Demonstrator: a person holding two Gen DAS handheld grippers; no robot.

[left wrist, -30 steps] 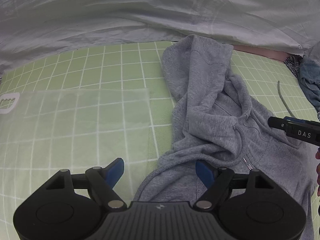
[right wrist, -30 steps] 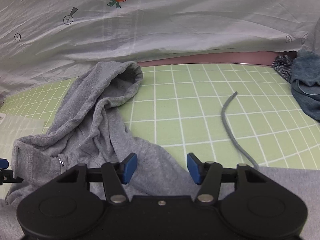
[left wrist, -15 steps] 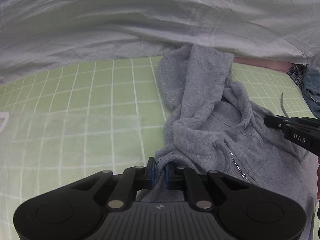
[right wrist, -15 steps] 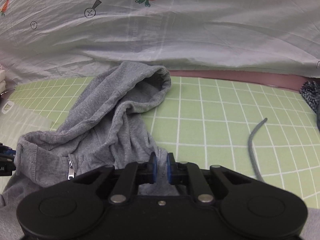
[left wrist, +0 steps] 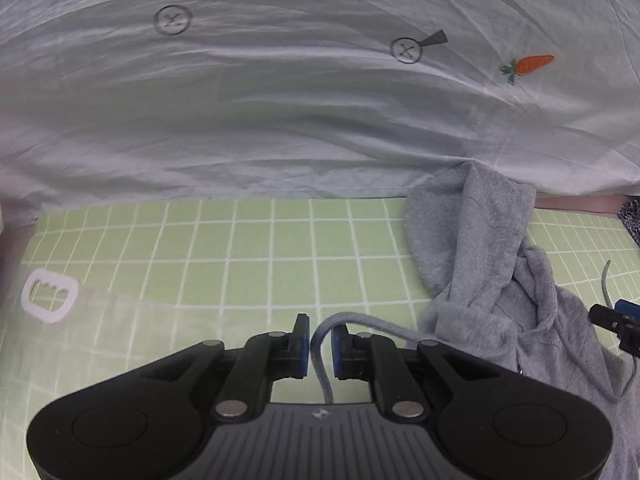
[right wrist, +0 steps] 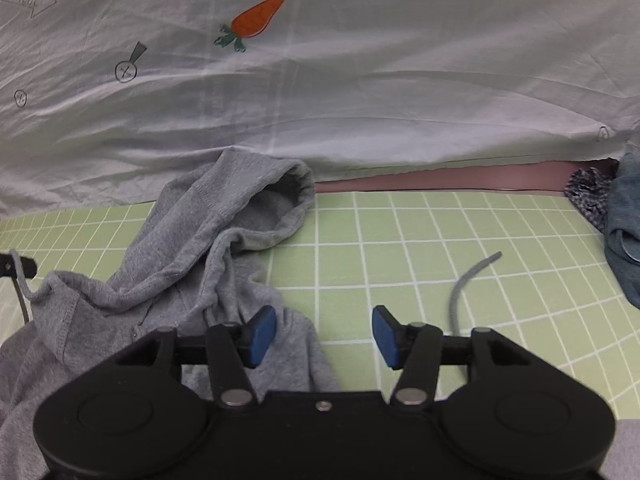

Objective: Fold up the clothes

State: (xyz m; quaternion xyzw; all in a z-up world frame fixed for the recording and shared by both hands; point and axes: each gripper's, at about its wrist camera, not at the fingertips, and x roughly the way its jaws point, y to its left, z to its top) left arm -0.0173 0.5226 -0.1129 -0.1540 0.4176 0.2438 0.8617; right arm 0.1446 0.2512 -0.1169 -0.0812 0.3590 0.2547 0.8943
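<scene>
Left wrist view: my left gripper (left wrist: 320, 344) angled down, jaws easing apart; the hoodie's drawstring (left wrist: 320, 354) loops between the pads, contact unclear. Grey hoodie (left wrist: 492, 280) lies toward the right edge of the green grid mat (left wrist: 240, 260), its lower body cut off.

Right wrist view: my right gripper (right wrist: 324, 334) angled down, jaws spreading, nothing between; housing hides the hoodie's hem.

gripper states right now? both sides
Left gripper: jaws opening, hoodie drawstring looped between the pads, no longer pinched.
Right gripper: jaws opening, nothing between them, over the hoodie edge.
</scene>
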